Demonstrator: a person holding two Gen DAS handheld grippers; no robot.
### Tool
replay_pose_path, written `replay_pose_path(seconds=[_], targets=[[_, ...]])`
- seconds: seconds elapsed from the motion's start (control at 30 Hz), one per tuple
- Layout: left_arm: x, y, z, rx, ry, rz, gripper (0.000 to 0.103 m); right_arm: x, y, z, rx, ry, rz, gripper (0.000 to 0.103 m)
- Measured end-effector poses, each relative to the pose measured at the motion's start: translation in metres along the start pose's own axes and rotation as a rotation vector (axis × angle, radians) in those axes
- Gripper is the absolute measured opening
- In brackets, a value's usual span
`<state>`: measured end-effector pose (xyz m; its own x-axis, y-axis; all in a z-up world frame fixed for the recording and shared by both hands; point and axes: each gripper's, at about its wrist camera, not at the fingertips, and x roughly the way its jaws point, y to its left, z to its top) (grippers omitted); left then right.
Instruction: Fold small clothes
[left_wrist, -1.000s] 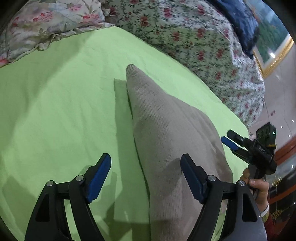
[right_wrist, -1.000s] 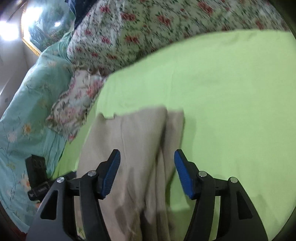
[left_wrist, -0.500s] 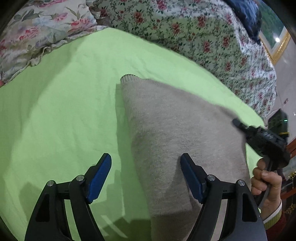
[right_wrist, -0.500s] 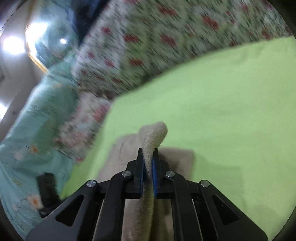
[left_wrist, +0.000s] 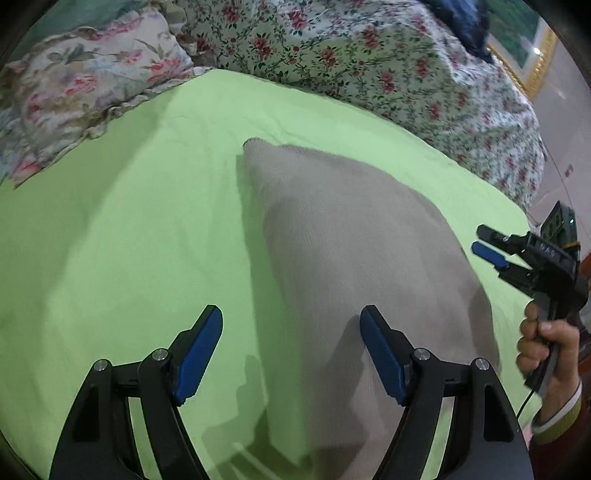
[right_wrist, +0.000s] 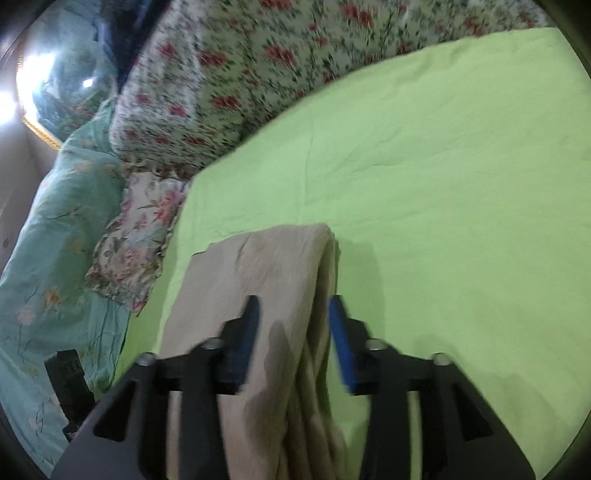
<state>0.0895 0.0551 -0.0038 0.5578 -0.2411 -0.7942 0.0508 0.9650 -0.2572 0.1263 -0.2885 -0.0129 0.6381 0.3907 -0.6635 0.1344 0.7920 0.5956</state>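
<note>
A beige knit garment (left_wrist: 354, 258) lies folded on the green sheet (left_wrist: 129, 240). My left gripper (left_wrist: 291, 350) is open and empty, hovering over the garment's near left edge. My right gripper (left_wrist: 484, 245) shows at the right of the left wrist view, open, beside the garment's right edge. In the right wrist view the right gripper (right_wrist: 293, 339) is open over the garment's (right_wrist: 258, 280) layered right edge, holding nothing; the view is blurred.
Floral quilts (left_wrist: 369, 62) and a floral pillow (left_wrist: 85, 96) are heaped along the far side of the sheet. A teal floral cover (right_wrist: 55, 240) lies at the left in the right wrist view. The person's hand (left_wrist: 546, 350) holds the right gripper's handle.
The right gripper was shut on the garment's edge, lifting it, half a second ago; it has let go and opened. The garment now lies folded flat. The left gripper stayed open.
</note>
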Motion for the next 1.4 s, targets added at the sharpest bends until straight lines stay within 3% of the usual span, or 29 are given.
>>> replay_pose_path(seconds=[0.27,0.4,0.6,0.67,0.8,1.0,1.07,1.1,1.13,1.17,1.23,1.33,1.4], targets=[[-0.035,-0.004,-0.087,0.031,0.009,-0.026,0.077,-0.039,-0.002,-0.078,-0.023,0.052,0.002,0.045],[-0.032,-0.013,-0.1,0.068,0.018,-0.032,0.077,-0.043,0.007,-0.099,-0.081,0.079,-0.002,0.045],[-0.014,-0.015,-0.099,0.101,0.008,0.029,0.075,-0.034,0.022,-0.11,-0.151,0.111,0.023,0.045],[-0.007,-0.017,-0.102,0.129,0.016,0.067,0.065,-0.029,0.022,-0.112,-0.147,0.119,0.035,0.045],[-0.009,-0.019,-0.109,0.158,0.013,0.066,0.064,-0.021,0.019,-0.115,-0.121,0.144,0.041,0.045],[-0.008,-0.012,-0.095,0.077,0.011,0.035,0.041,-0.015,0.017,-0.118,-0.127,0.152,0.042,0.044],[-0.002,-0.015,-0.094,0.078,0.023,0.024,0.025,-0.015,0.018,-0.118,-0.138,0.156,0.039,0.043],[-0.001,-0.016,-0.094,0.077,0.029,0.01,0.02,-0.015,0.018,-0.118,-0.142,0.157,0.04,0.038],[0.0,-0.017,-0.093,0.078,0.03,0.005,0.016,-0.016,0.019,-0.118,-0.148,0.16,0.042,0.018],[-0.001,-0.019,-0.093,0.083,0.026,0.016,0.016,-0.017,0.02,-0.117,-0.158,0.168,0.036,0.005],[-0.002,-0.021,-0.091,0.083,0.028,0.016,0.014,-0.026,0.027,-0.111,-0.194,0.161,0.02,0.006],[-0.006,-0.021,-0.091,0.079,0.033,0.007,0.012,-0.064,0.048,-0.09,-0.288,0.064,0.019,0.005],[-0.004,-0.025,-0.092,0.093,0.04,0.017,0.01,-0.076,0.053,-0.08,-0.333,0.045,-0.014,0.005]])
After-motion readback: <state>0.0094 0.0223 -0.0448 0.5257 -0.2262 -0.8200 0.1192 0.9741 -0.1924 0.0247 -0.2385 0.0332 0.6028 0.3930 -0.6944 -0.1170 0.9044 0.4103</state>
